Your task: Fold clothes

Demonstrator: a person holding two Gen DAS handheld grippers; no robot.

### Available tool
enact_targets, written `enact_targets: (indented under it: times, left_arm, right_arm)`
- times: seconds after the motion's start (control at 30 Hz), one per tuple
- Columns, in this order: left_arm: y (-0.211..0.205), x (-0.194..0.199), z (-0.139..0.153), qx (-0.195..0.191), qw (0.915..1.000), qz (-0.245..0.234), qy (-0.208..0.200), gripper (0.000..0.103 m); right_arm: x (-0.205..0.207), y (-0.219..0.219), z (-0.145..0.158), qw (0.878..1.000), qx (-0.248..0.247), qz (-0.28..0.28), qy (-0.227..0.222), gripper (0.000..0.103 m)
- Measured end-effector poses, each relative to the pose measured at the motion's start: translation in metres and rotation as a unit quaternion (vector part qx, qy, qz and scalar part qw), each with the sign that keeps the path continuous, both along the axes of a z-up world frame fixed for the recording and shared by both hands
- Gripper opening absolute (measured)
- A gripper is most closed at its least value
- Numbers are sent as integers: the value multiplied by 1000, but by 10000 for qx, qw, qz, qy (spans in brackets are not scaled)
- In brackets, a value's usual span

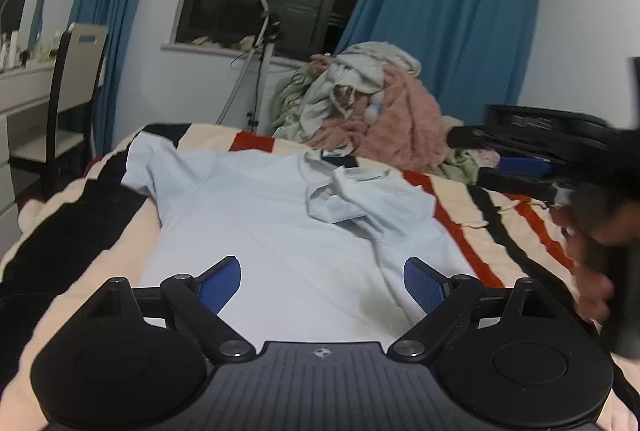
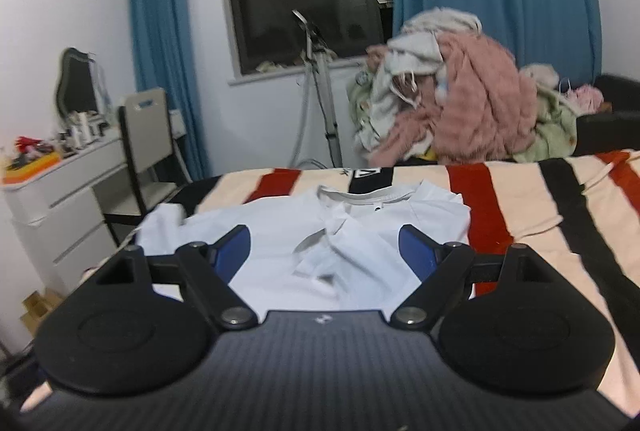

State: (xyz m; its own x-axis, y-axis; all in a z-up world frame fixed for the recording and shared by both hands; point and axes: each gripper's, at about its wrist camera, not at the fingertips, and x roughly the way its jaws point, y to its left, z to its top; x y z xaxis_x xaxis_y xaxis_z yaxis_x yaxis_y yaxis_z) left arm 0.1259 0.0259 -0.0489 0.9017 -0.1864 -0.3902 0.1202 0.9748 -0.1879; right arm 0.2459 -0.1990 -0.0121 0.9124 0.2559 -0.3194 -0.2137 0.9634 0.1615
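A pale blue-white T-shirt (image 1: pixel 256 215) lies spread on a striped bed cover (image 1: pixel 492 227), its right sleeve folded inward over the chest and its left sleeve flat. My left gripper (image 1: pixel 322 283) hovers open above the shirt's lower half, blue pads wide apart with nothing between them. In the right wrist view the same T-shirt (image 2: pixel 352 227) shows its collar at the far end and the folded sleeve in the middle. My right gripper (image 2: pixel 325 251) is open just over that fold, empty. The other gripper and a hand (image 1: pixel 588 231) appear blurred at the right edge of the left wrist view.
A heap of pink, white and green clothes (image 1: pixel 368 103) sits at the bed's far end. A chair (image 1: pixel 70 99) and white dresser (image 2: pixel 60 199) stand left of the bed. A tripod stand (image 2: pixel 320 91) is below the window, flanked by blue curtains (image 1: pixel 440 23).
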Motion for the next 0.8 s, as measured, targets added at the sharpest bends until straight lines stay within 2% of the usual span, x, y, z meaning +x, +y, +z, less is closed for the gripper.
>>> enact_targets:
  times: [0.17, 0.33, 0.5, 0.7, 0.73, 0.77, 0.8]
  left_arm:
    - [-6, -42, 12, 153, 9998, -5, -134, 93]
    - [-9, -81, 23, 188, 9995, 77, -258, 95]
    - [-9, -100, 27, 144, 9991, 231, -319, 98]
    - [-14, -98, 25, 255, 9990, 303, -226, 101]
    - [-15, -98, 24, 288, 9989, 304, -212, 102]
    - [-16, -96, 23, 310, 9989, 305, -187, 102]
    - [-17, -94, 22, 319, 9989, 305, -153, 102]
  right_arm:
    - [-79, -15, -2, 9999, 132, -99, -45, 83]
    - [-127, -27, -18, 9993, 98, -282, -218, 83]
    - [-142, -42, -33, 9983, 316, -460, -175, 83]
    - [-142, -40, -40, 9985, 212, -427, -256, 82]
    - [-143, -40, -39, 9985, 198, -420, -286, 76]
    - [-144, -39, -38, 9984, 153, -435, -323, 62]
    - [-146, -39, -37, 9982, 101, -456, -365, 58]
